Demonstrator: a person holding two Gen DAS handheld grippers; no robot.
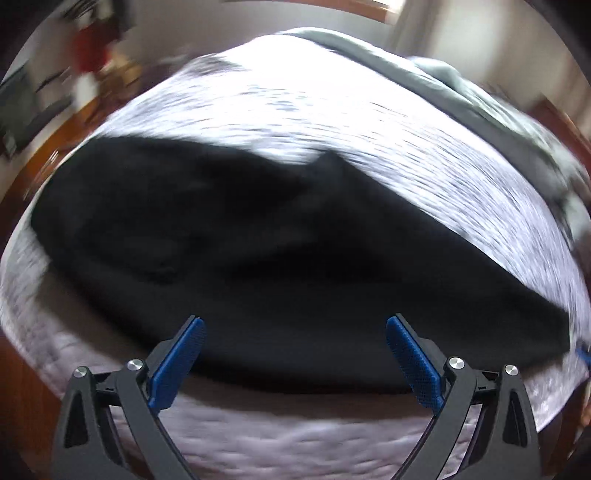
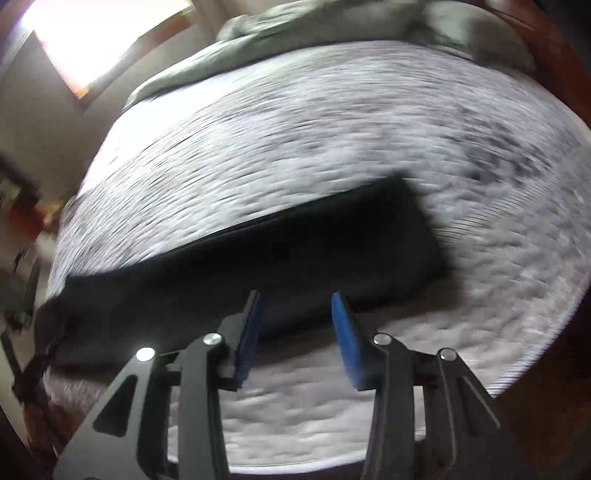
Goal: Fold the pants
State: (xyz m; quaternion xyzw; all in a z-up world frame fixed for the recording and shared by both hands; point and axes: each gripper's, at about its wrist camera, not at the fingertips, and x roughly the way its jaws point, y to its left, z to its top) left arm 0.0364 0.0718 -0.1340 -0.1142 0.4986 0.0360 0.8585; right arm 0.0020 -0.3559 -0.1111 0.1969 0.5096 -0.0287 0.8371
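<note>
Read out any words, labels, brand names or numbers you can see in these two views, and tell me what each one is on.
None can be read in either view.
black pants: plain dark cloth, no tag or print showing.
white mattress: only a blurred quilted pattern.
grey-green bedding: no text.
left gripper and right gripper: no markings visible.
Items in the room's background are too blurred to tell.

Right gripper (image 2: 297, 306): blue pads apart, nothing between them, above near edge of pants.
Pants (image 2: 258, 258): black, lying flat on mattress.
Mattress (image 2: 295, 140): white, quilted, blurred.
Bedding (image 2: 295, 26): grey-green, bunched at far edge.
Window (image 2: 99, 37): bright, upper left.
</note>
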